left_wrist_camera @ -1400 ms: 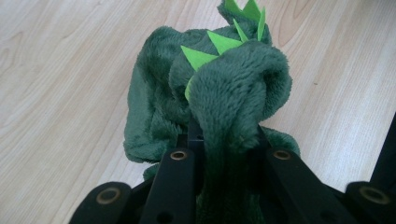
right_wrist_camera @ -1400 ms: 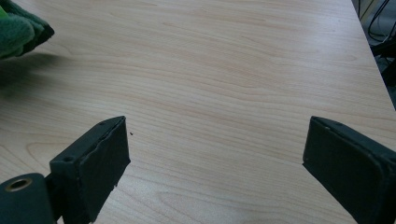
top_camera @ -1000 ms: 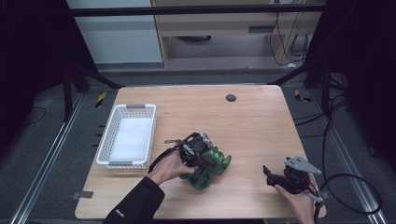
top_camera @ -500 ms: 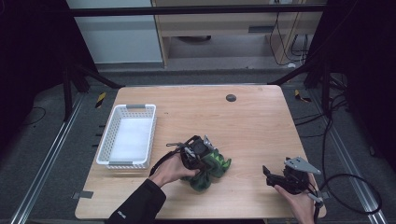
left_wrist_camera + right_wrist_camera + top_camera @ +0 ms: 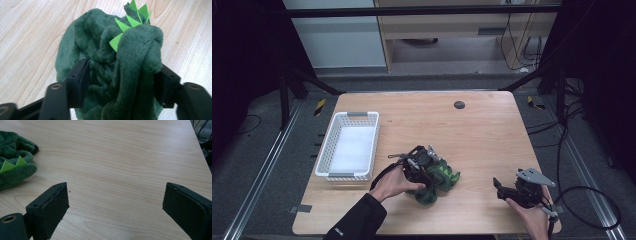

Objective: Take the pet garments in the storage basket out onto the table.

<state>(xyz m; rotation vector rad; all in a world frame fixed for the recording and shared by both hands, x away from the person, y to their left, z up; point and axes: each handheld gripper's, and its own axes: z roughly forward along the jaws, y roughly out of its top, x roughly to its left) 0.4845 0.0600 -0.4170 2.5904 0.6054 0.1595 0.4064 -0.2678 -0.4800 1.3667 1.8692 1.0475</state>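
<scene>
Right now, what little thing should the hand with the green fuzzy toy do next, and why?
Probably close the left gripper on the green plush toy. Its jaws have just been opening and now stand on either side of the toy's bunched body, which lies on the wooden table. A firm squeeze would likely let it be lifted toward the white basket.
</scene>
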